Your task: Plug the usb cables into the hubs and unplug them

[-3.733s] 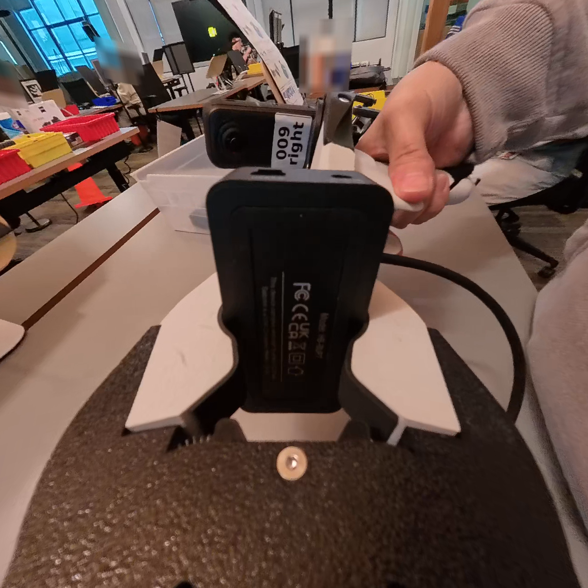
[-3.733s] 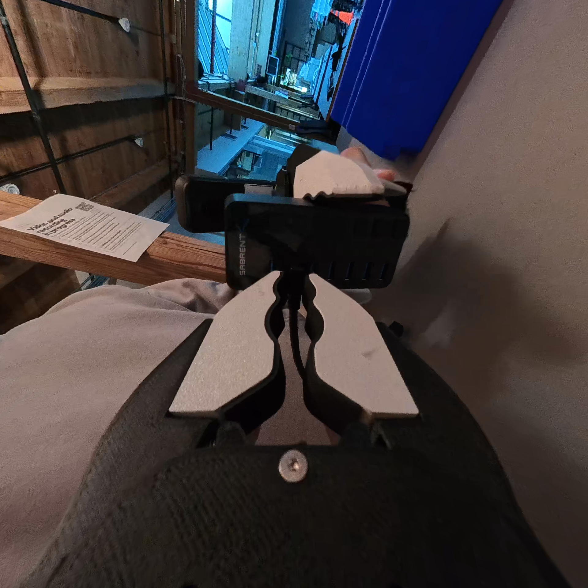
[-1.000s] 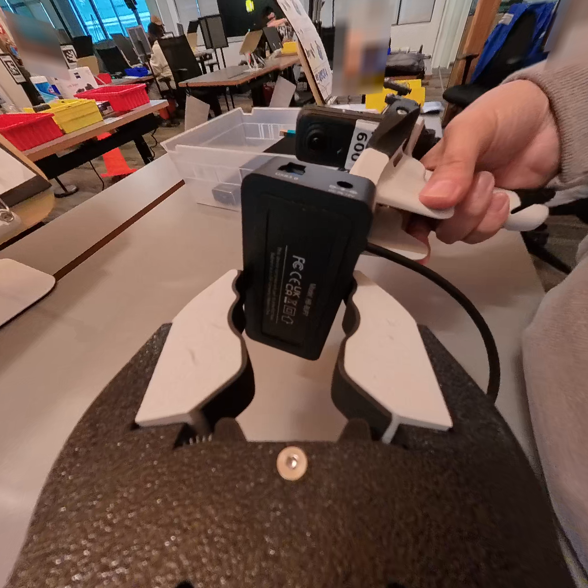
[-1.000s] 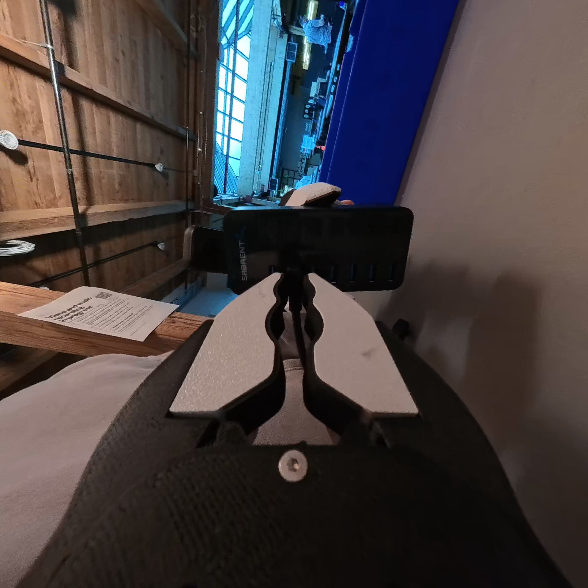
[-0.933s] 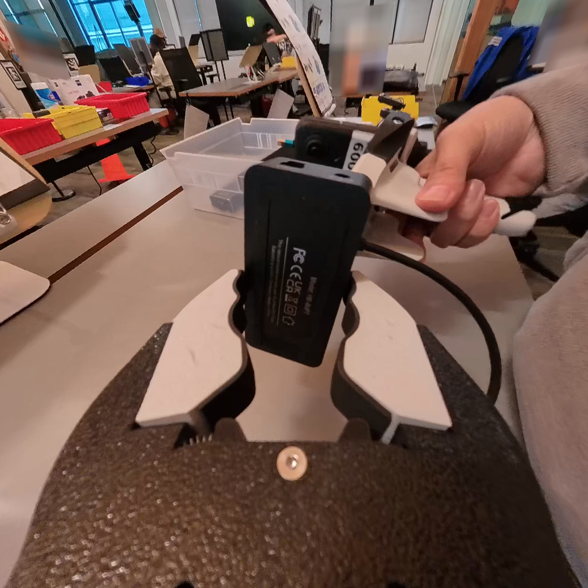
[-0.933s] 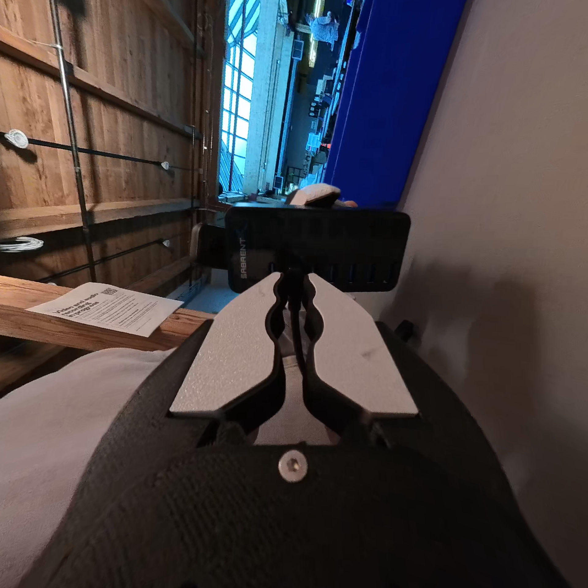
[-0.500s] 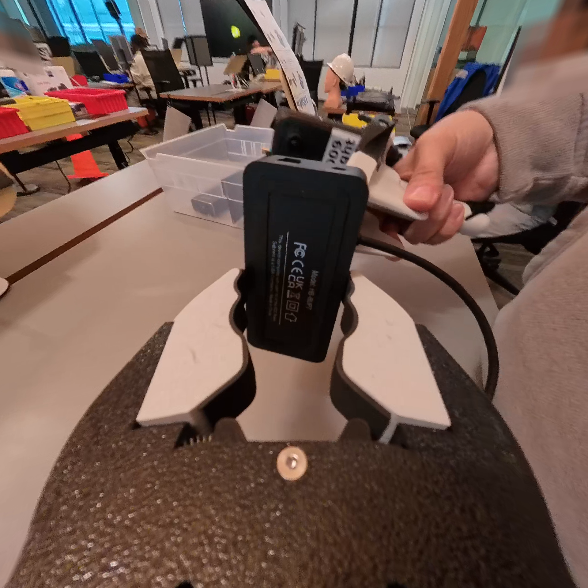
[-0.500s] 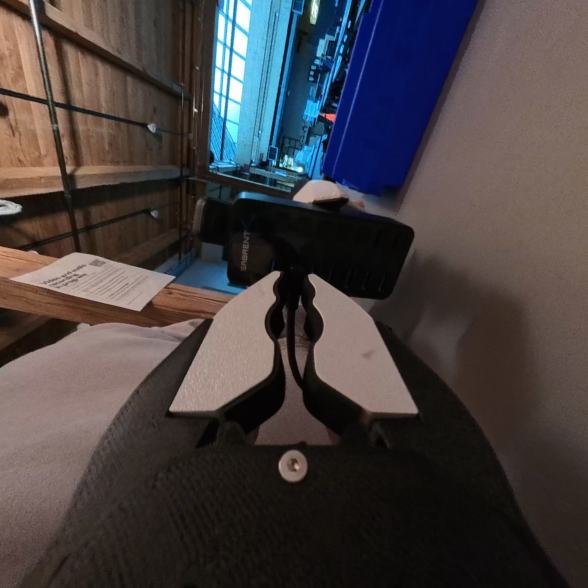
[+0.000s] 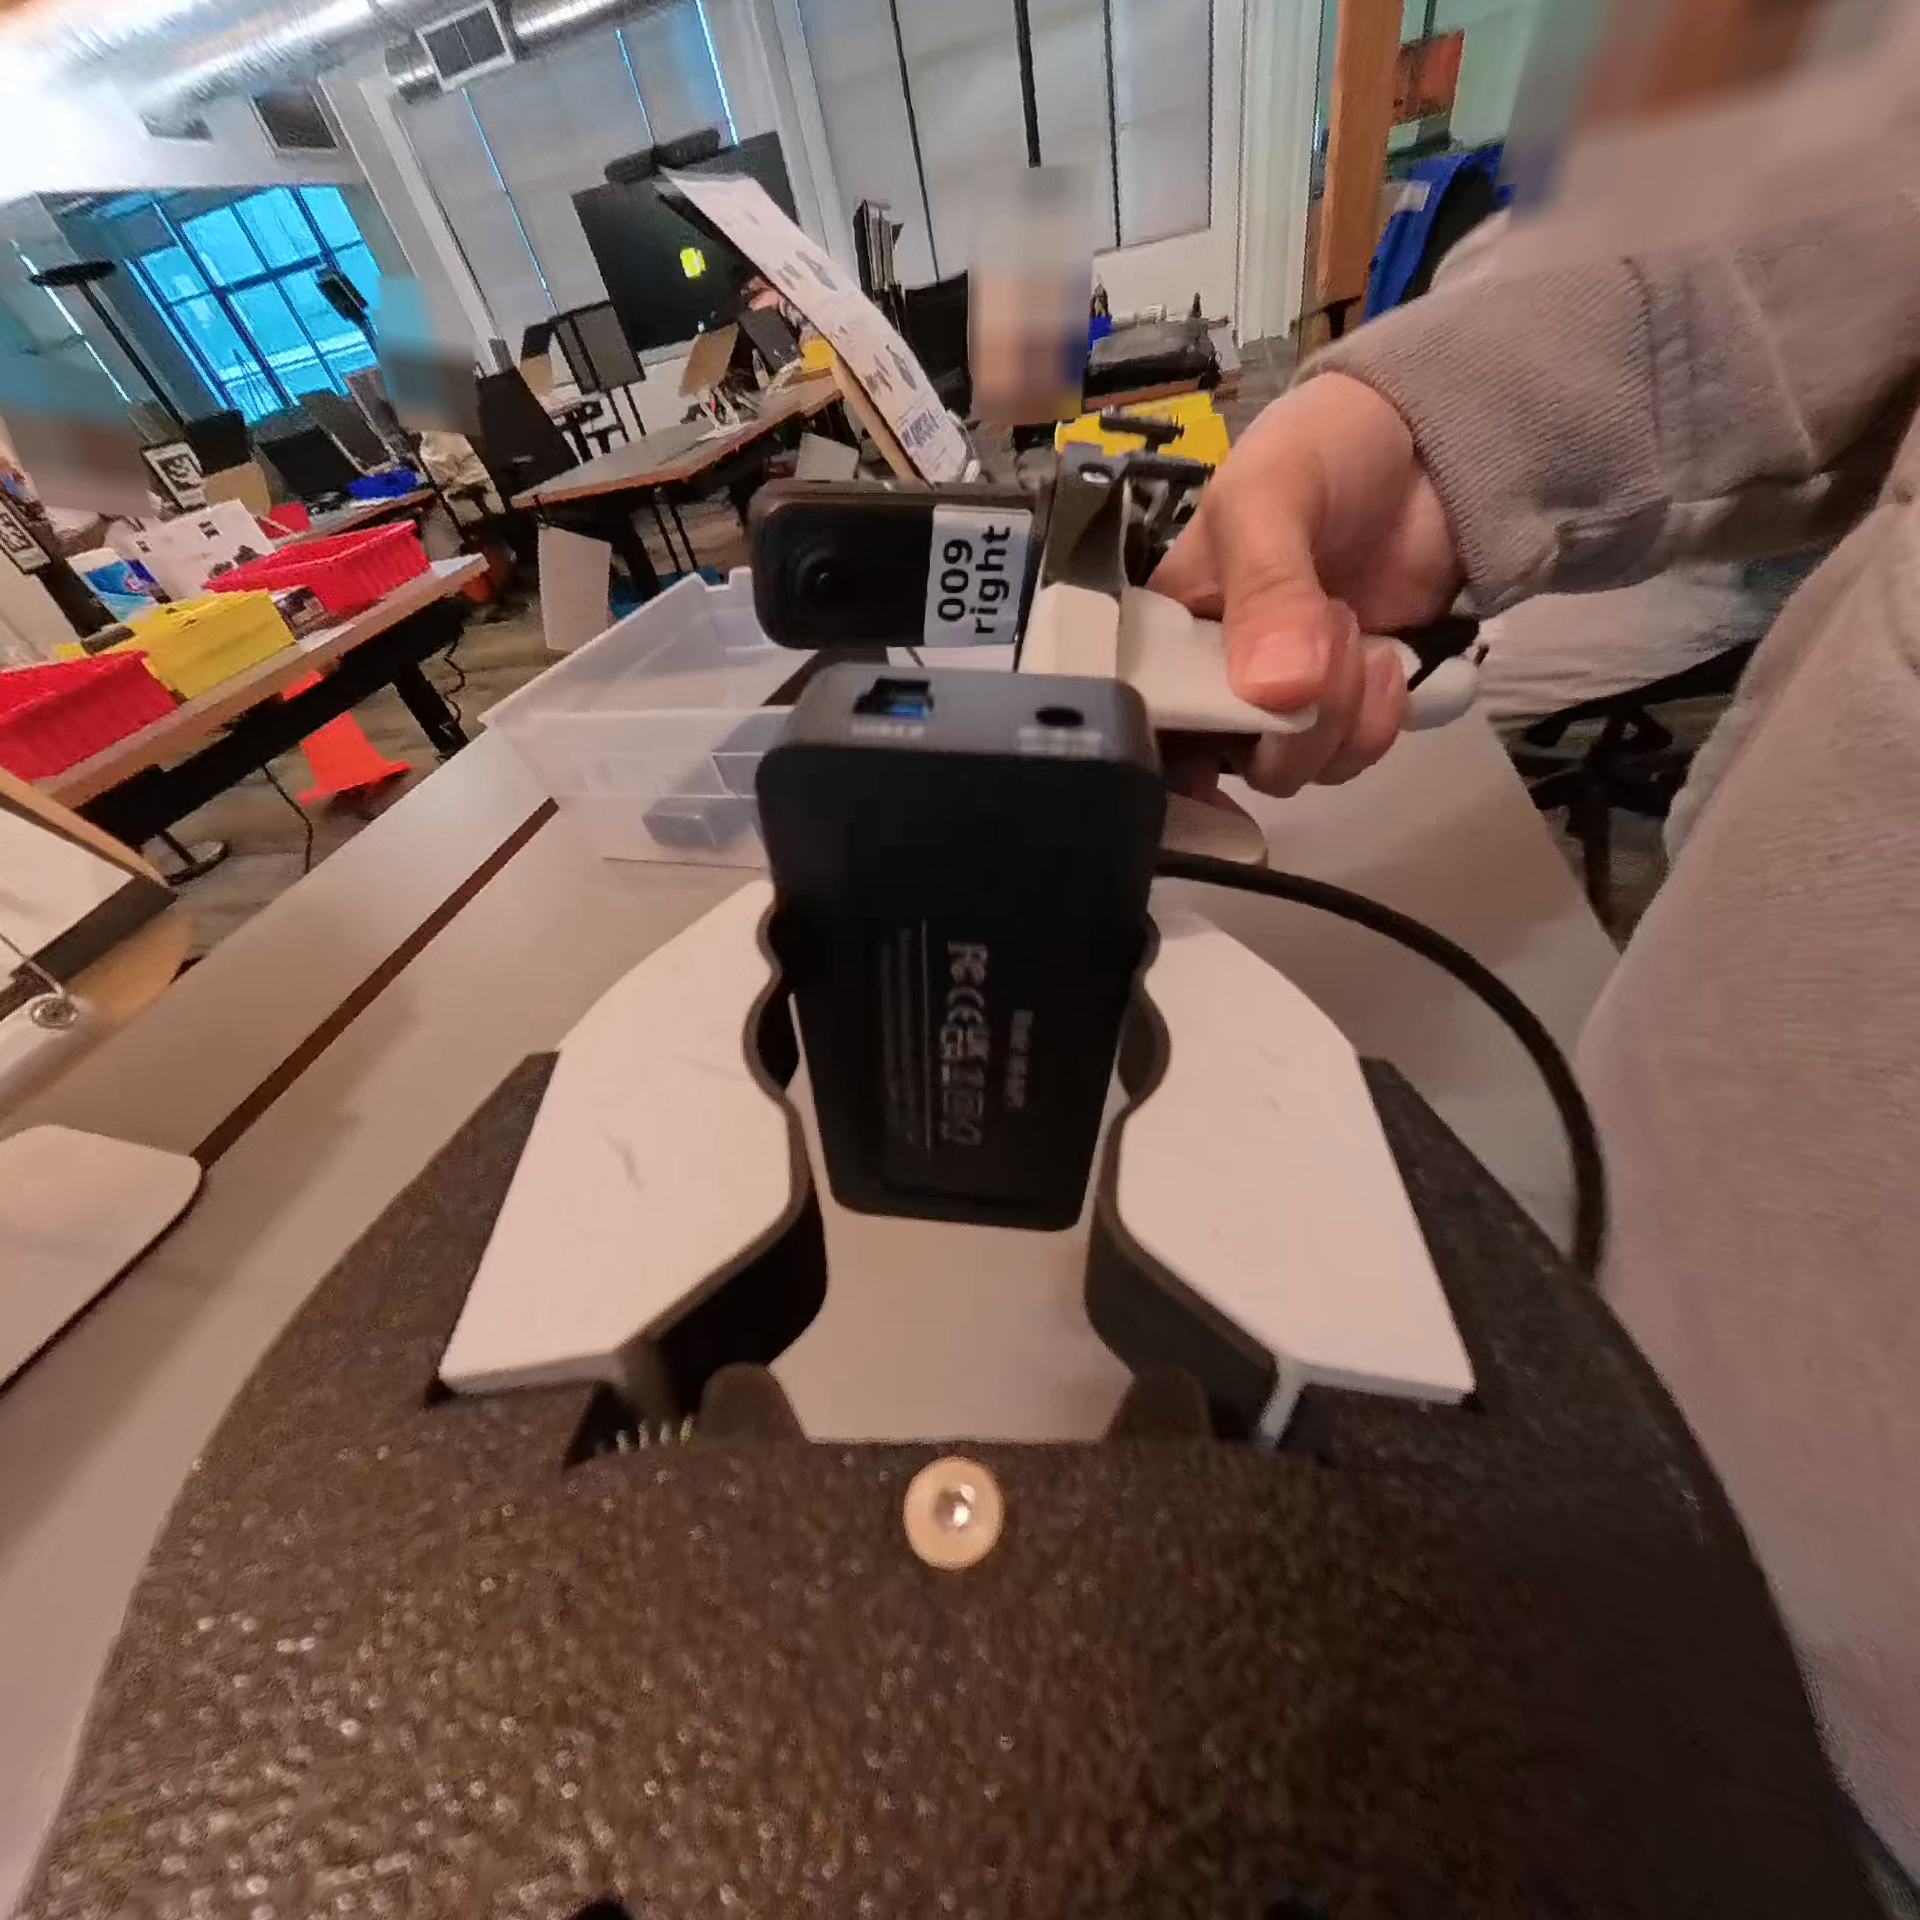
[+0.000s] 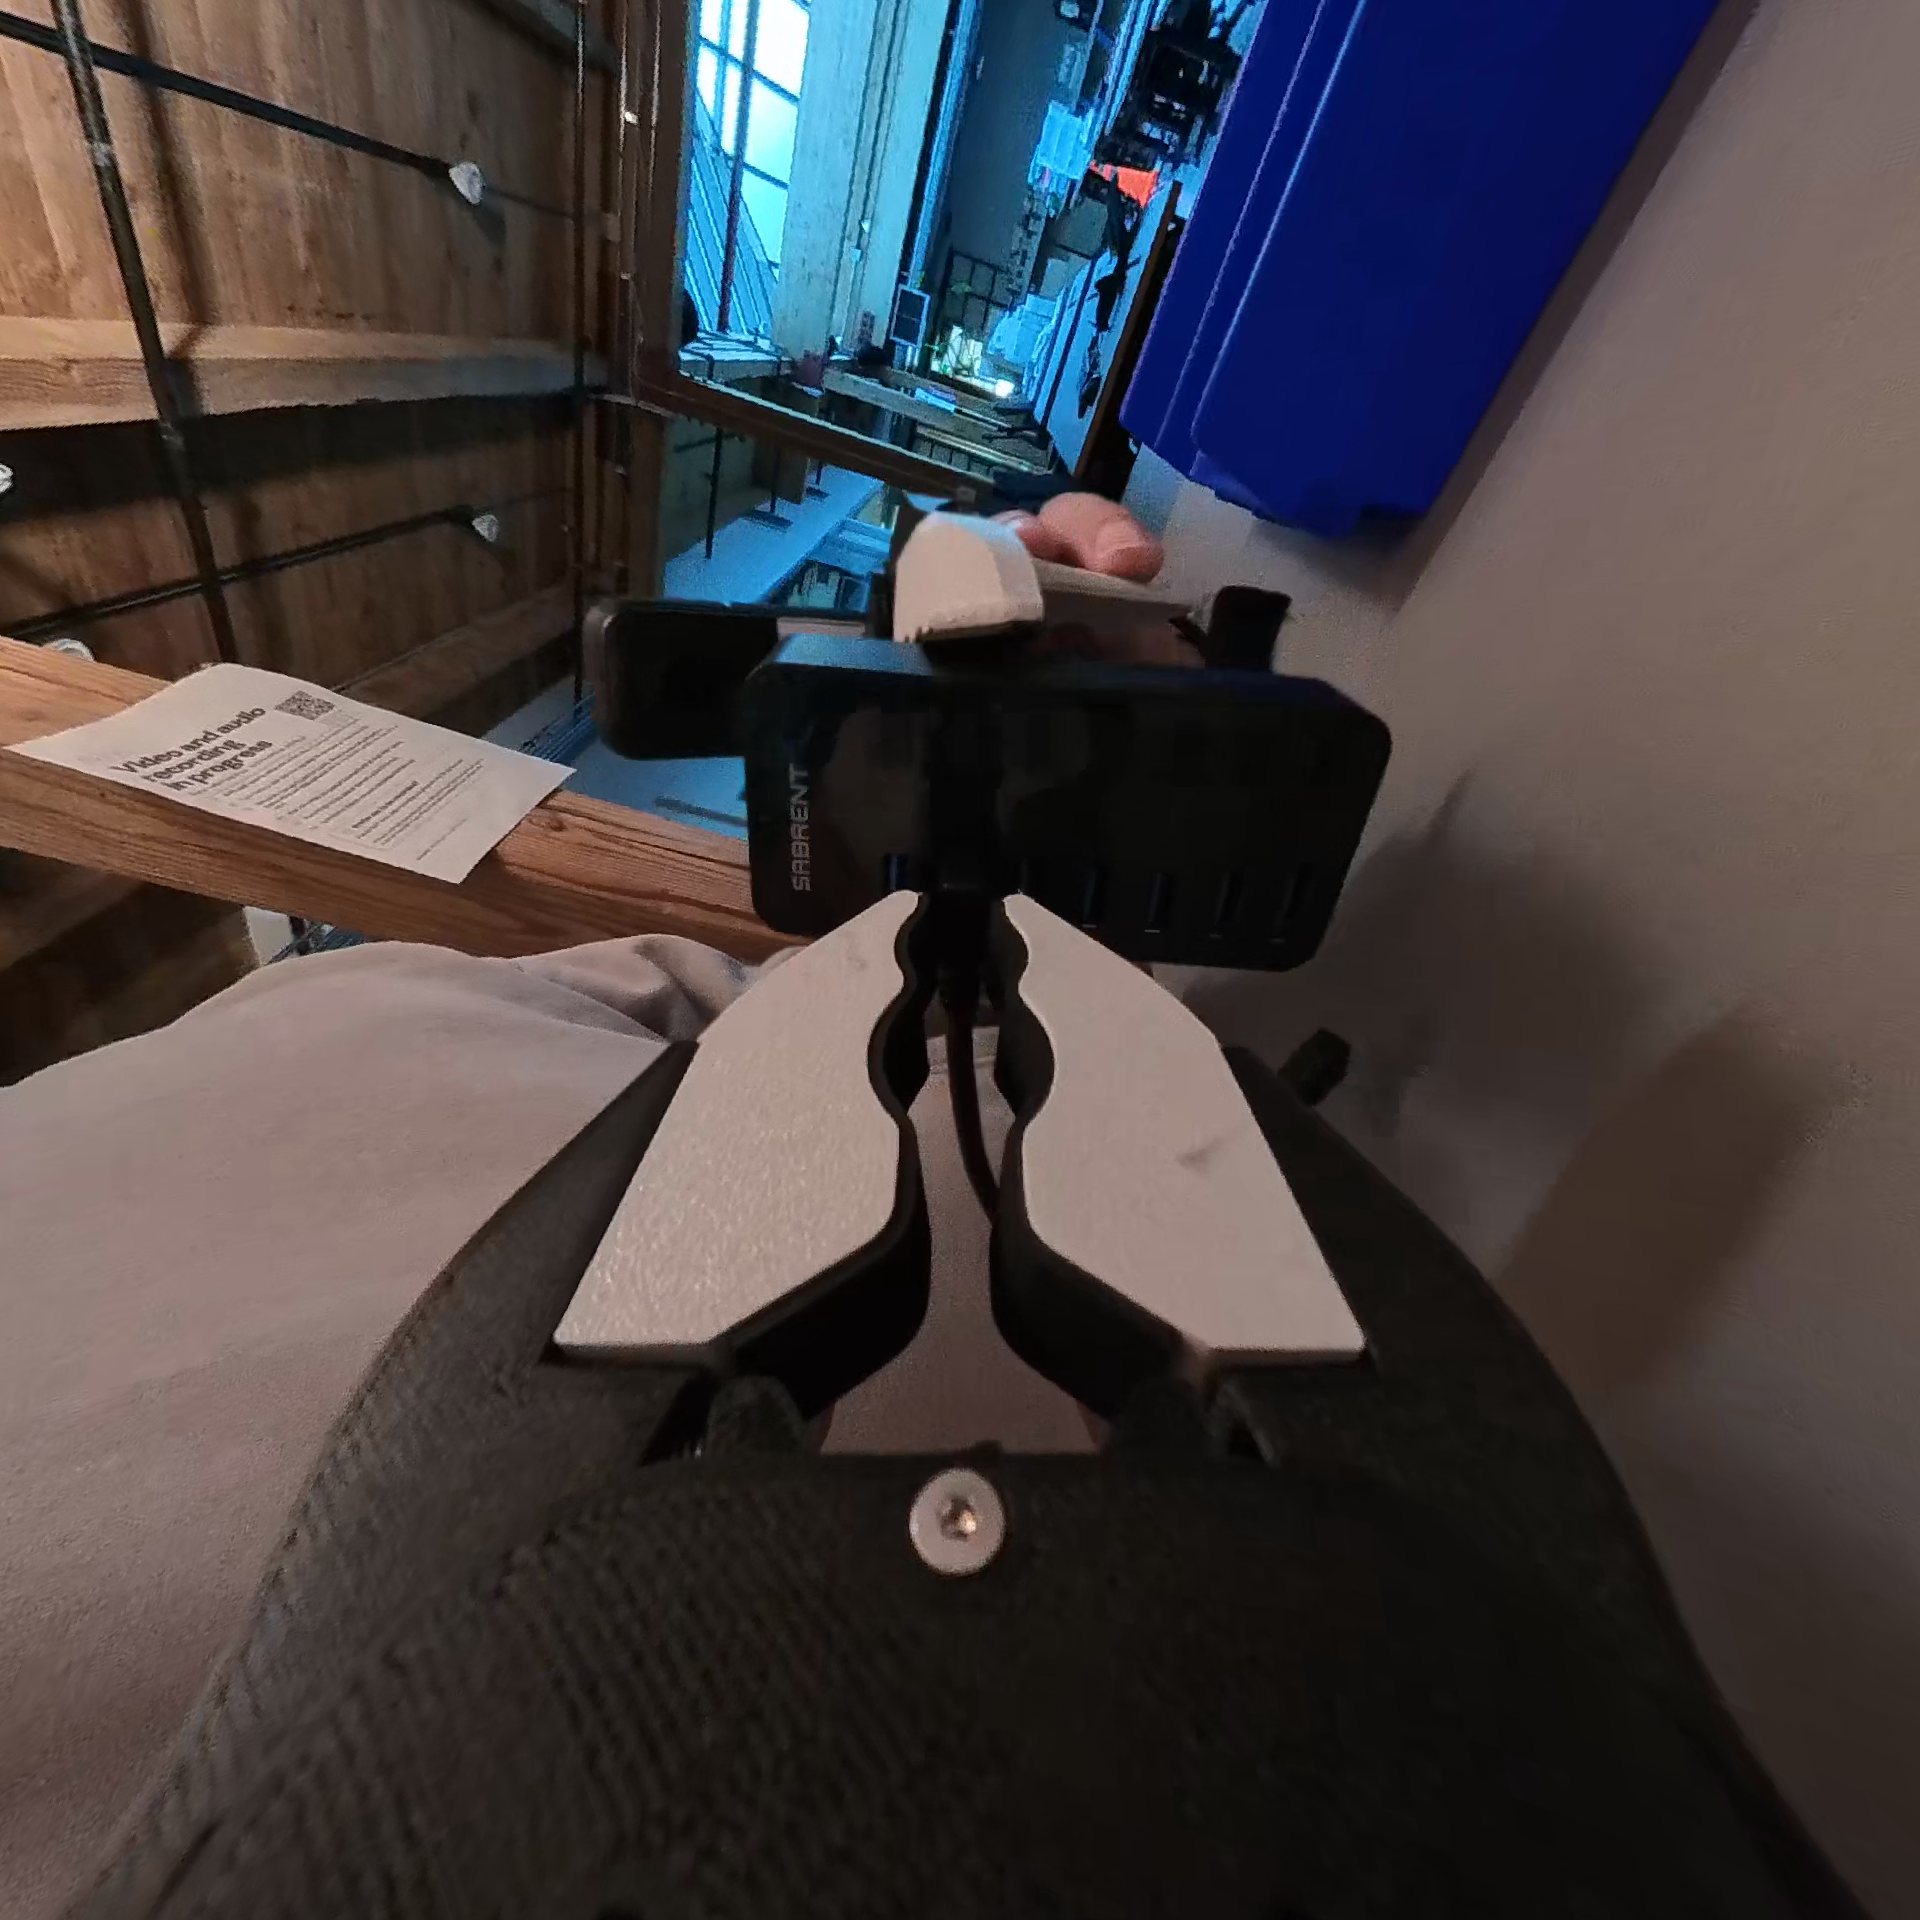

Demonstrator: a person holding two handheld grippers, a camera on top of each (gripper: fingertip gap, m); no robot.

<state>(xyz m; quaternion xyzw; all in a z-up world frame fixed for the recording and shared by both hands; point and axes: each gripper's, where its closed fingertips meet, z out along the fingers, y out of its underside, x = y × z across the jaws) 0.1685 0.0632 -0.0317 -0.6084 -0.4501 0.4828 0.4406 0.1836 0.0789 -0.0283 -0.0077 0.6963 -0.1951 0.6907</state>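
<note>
My left gripper point(image 9: 961, 930) is shut on a black USB hub point(image 9: 966, 997) and holds it upright above the table, back face toward the camera. The hub's end ports point(image 9: 894, 701) point away. My right gripper point(image 10: 961, 914) is shut on the plug of a black USB cable point(image 10: 966, 1081). The plug meets the port row of the hub point(image 10: 1070, 800), near its left end. In the left wrist view the right gripper's fingers point(image 9: 1174, 665) reach the hub from the right. The cable point(image 9: 1455, 966) loops back to the right. A hand point(image 9: 1309, 582) holds that gripper.
A clear plastic bin point(image 9: 623, 727) stands on the grey table point(image 9: 312, 1039) behind the hub. A white pad point(image 9: 73, 1216) lies at the left edge. The right wrist view shows a grey sleeve point(image 10: 312, 1143), a wooden beam with a paper sheet point(image 10: 312, 779), and a blue bin point(image 10: 1403, 260).
Both grippers have shifted and tilted together, and the hub's end ports now show more. The hub sits farther out between the left fingers than 3.7 s ago. The right gripper stays shut on the plug at the hub.
</note>
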